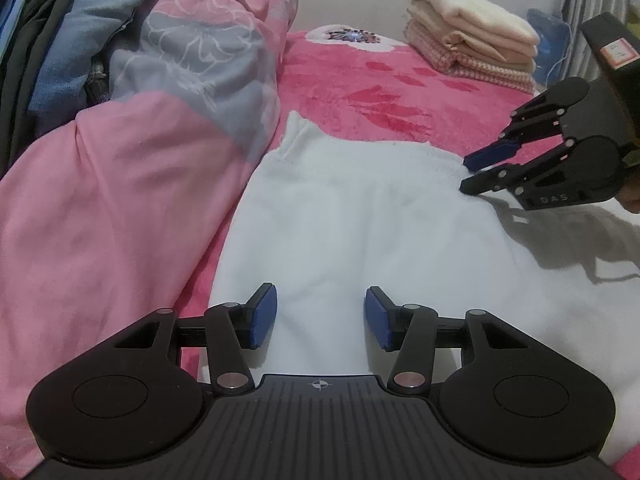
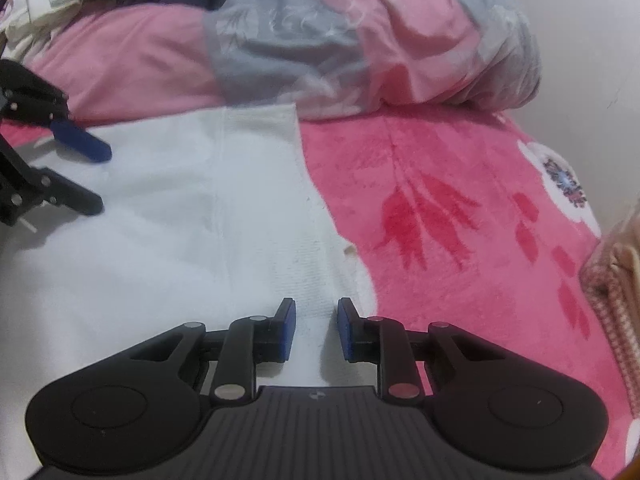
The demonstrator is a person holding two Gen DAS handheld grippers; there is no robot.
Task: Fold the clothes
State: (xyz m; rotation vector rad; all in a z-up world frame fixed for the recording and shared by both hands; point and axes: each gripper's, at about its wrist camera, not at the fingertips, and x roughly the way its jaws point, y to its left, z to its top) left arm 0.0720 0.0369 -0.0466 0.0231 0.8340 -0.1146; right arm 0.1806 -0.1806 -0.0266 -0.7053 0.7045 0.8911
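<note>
A white fleecy garment [image 1: 360, 220] lies spread flat on the pink bed cover, its ribbed edge [image 2: 308, 240] towards the far side. My left gripper [image 1: 320, 316] is open, hovering low over the garment's near part with only fabric showing beneath the gap. In the right wrist view it [image 2: 100, 180] comes in from the left, fingers apart. My right gripper [image 2: 317, 330] is open with a narrower gap, just above the ribbed edge. From the left wrist view it [image 1: 470, 176] sits at the garment's right edge, with nothing held between its fingers.
A bulky pink and grey quilt [image 1: 140, 140] is heaped along the garment's left side. A stack of folded beige clothes [image 1: 472, 40] stands at the far right of the bed cover [image 1: 380, 88]. Dark and blue clothes [image 1: 48, 20] are piled far left.
</note>
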